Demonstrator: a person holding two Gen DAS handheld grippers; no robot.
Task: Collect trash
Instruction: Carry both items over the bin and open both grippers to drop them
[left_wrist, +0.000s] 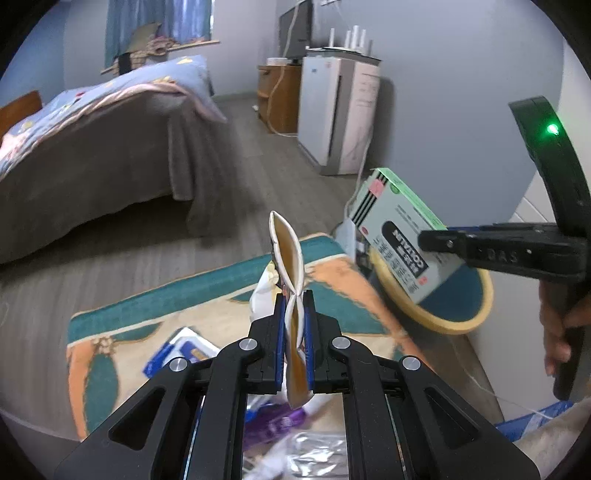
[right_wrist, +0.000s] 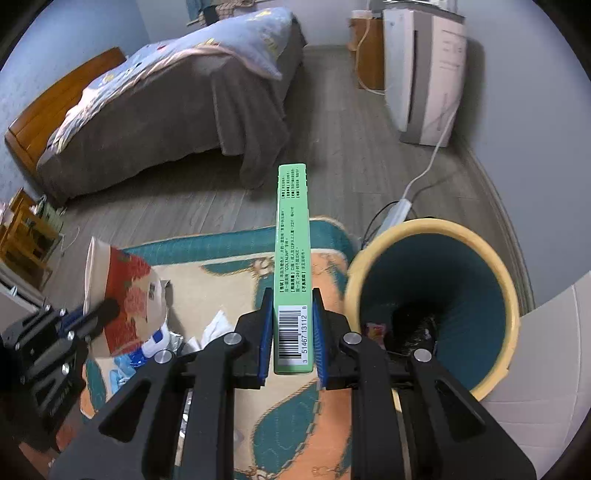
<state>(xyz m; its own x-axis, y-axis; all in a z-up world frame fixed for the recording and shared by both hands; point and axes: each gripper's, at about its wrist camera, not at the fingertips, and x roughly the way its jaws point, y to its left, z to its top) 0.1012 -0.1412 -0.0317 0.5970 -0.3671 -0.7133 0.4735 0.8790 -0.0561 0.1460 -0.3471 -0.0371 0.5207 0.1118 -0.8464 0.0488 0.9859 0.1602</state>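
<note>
Flattened white-and-red paper cup (left_wrist: 289, 258) stands edge-up, pinched at mid-height, above the rug's litter w/ a slim green cardboard medicine box (right_wrist: 293, 258) raised level beside the yellow-rimmed teal bin (right_wrist: 436, 295).

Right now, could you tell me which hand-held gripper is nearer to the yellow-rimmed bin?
Right. The right hand-held gripper, shut on the green box, is just beside the bin; the left hand-held gripper, pinching the flattened cup, is farther off over the rug.
</note>
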